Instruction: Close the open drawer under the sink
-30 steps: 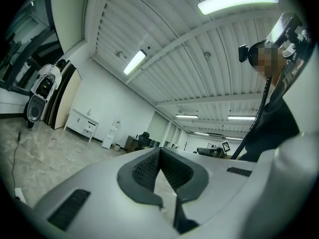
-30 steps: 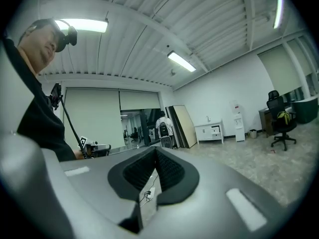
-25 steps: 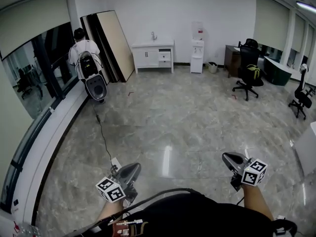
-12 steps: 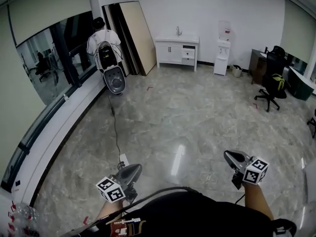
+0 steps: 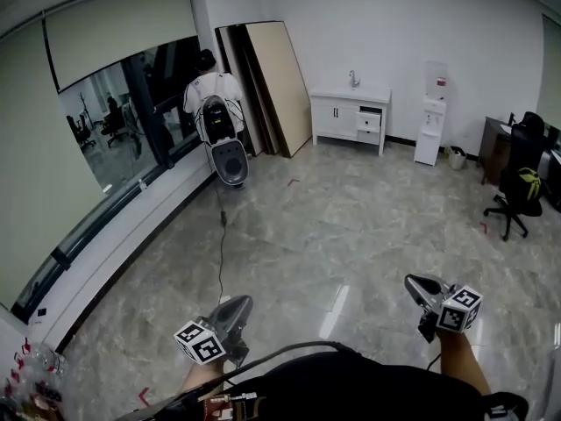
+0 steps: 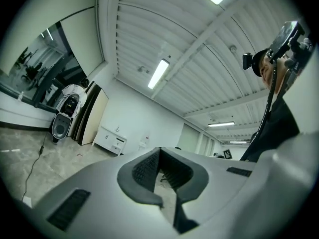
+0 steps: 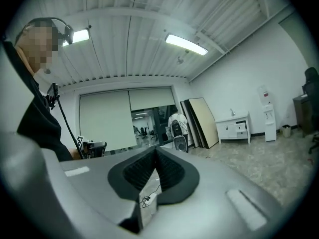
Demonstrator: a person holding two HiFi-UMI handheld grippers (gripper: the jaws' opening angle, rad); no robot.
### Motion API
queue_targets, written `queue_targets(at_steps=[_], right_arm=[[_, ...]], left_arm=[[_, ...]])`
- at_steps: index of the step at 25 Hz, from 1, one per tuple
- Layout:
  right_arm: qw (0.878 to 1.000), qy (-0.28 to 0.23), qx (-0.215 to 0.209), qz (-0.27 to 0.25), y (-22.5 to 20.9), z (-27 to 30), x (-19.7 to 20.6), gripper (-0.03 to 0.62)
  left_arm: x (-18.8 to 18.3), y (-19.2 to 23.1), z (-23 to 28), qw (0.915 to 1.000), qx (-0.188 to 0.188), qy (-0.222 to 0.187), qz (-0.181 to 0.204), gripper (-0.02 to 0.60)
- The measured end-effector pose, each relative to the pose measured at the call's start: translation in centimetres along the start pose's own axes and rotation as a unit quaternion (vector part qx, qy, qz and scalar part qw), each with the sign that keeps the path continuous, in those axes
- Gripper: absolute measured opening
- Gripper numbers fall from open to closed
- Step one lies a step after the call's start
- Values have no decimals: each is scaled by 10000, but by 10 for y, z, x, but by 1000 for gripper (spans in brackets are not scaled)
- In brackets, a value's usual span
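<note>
Since a second ago the sink cabinet (image 5: 349,117) has slid from the top middle of the head view toward 1 o'clock. The person with a backpack (image 5: 215,103) has drifted from 10 toward 11 o'clock. The cabinet's upper right drawer (image 5: 370,112) stands pulled out, far across the floor (image 5: 351,226) from both tongs. How far out it stands is too small to judge.

The left tongs (image 5: 242,301) sit at 7 o'clock and the right tongs (image 5: 412,281) at 5 o'clock, with the arms behind them cut off by the dark torso at the bottom edge. The head view cannot show the pads, but each gripper view does. The left tongs (image 6: 159,150) are closed tip to tip on nothing, and the right tongs (image 7: 155,149) likewise.

The right gripper view catches the sink cabinet (image 7: 234,127) at 3 o'clock with the drawer (image 7: 241,127) jutting forward. The left gripper view shows the sink cabinet (image 6: 112,141) small at 9 o'clock, its drawer hard to make out.
</note>
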State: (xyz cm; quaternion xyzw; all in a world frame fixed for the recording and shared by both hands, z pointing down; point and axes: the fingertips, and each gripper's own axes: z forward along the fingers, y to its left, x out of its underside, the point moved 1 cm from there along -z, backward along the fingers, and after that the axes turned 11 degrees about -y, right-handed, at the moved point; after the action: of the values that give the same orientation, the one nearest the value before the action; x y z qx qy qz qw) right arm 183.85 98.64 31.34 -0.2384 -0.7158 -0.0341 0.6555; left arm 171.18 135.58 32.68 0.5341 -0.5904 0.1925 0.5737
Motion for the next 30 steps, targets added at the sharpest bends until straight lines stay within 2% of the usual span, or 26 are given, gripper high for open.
queue_targets(at_steps=[2, 5, 8, 14, 19, 24, 27, 30], right_arm=[[9997, -111, -18, 196, -23, 4, -5, 2], [9999, -29, -42, 119, -46, 8, 2, 2], [9998, 145, 128, -7, -74, 11, 11, 2], [9988, 159, 451, -103, -100, 42, 8, 2], [9957, -6, 862, -333, -124, 91, -16, 2], [9942, -18, 959, -485, -133, 161, -23, 2], [9932, -240, 1072, -375, -144, 209, -31, 2], [9928, -168, 1108, -413, -154, 253, -24, 2]], left_arm=[[15, -5, 25, 9999, 55, 138, 15, 0], [27, 1, 45, 9995, 26, 316, 31, 0], [30, 17, 68, 9996, 28, 282, -3, 0], [34, 64, 116, 9986, 373, 338, -173, 0], [21, 119, 183, 9945, 939, 338, -319, 0], [-10, 188, 228, 9907, 1264, 405, -312, 0], [-26, 236, 244, 9897, 1308, 430, -389, 0], [-37, 280, 257, 9891, 1323, 509, -391, 0]])
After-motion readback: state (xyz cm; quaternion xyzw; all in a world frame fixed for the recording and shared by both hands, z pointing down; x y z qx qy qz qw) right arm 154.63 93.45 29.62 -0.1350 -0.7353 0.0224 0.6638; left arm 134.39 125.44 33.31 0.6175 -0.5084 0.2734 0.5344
